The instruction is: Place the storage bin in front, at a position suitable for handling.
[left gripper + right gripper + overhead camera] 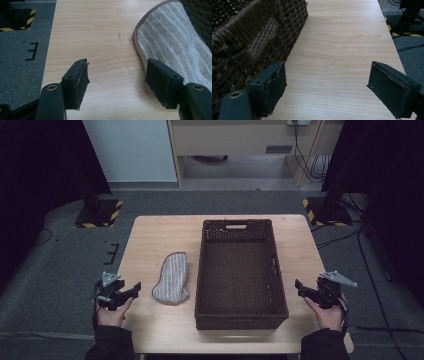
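Step in hand: approach, nothing gripped. Left gripper jaws wide apart, empty, just beside slipper, which lies on desk left of basket. Right gripper jaws wide apart, empty. Next, likely: close left jaws over the slipper's edge.

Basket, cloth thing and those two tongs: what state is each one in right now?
Basket: upright on the table, nothing inside.
Slipper: lying flat left of the basket, untouched.
Left tongs: open, holding nothing, near the slipper's edge.
Right tongs: open, holding nothing, beside the basket's right wall.
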The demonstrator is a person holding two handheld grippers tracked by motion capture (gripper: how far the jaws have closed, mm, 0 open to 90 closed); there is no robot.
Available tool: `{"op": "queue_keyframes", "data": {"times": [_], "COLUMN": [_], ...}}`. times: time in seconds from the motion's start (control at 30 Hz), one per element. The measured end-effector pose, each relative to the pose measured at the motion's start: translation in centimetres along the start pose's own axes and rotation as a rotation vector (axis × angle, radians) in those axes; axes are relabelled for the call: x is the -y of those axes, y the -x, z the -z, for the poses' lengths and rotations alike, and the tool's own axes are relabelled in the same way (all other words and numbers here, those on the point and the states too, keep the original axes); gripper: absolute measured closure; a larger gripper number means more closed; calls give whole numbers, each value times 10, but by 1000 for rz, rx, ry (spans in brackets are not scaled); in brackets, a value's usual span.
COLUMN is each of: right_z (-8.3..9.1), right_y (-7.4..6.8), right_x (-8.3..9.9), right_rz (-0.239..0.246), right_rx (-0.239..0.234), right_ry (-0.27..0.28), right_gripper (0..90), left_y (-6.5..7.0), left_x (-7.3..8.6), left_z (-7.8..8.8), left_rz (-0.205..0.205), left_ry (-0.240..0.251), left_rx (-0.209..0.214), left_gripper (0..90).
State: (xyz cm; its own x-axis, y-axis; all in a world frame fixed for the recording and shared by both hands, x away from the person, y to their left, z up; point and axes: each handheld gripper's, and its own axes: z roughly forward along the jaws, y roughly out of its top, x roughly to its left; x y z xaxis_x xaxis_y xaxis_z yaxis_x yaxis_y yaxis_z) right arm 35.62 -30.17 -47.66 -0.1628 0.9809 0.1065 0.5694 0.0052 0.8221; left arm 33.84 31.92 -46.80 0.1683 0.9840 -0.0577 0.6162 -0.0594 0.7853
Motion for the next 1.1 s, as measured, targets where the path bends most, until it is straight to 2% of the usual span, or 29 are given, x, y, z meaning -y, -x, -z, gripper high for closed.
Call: {"op": "queue_keyframes", "data": {"times": [0.13,0.3,0.4,0.47,0.6,0.67,0.7,0.87,1.1], "right_z": [4,14,23,25,34,34,31,24,6], "right_y": [-1,-8,-17,-19,-34,-40,-48,-61,-69], "right_x": [-5,-13,-23,-26,-36,-39,-41,-40,-33], "right_rz": [-13,2,1,4,25,35,60,95,117], "right_rx": [-10,-37,-75,-81,-137,-164,-183,-215,-199], "right_ry": [26,64,104,118,144,142,126,89,11], "right_gripper": [156,170,194,203,271,292,314,341,392], "left_y": [3,8,13,16,22,25,27,38,53], "left_x": [-2,-4,-6,-7,-9,-11,-11,-14,-15], "left_z": [0,0,2,4,6,7,7,10,9], "left_rz": [-5,-15,-23,-34,-37,-41,-43,-57,-86], "left_ry": [9,17,38,43,61,66,69,86,92], "left_rx": [7,25,36,38,47,57,62,85,111], "left_gripper": [335,321,319,319,319,319,319,319,320]}}
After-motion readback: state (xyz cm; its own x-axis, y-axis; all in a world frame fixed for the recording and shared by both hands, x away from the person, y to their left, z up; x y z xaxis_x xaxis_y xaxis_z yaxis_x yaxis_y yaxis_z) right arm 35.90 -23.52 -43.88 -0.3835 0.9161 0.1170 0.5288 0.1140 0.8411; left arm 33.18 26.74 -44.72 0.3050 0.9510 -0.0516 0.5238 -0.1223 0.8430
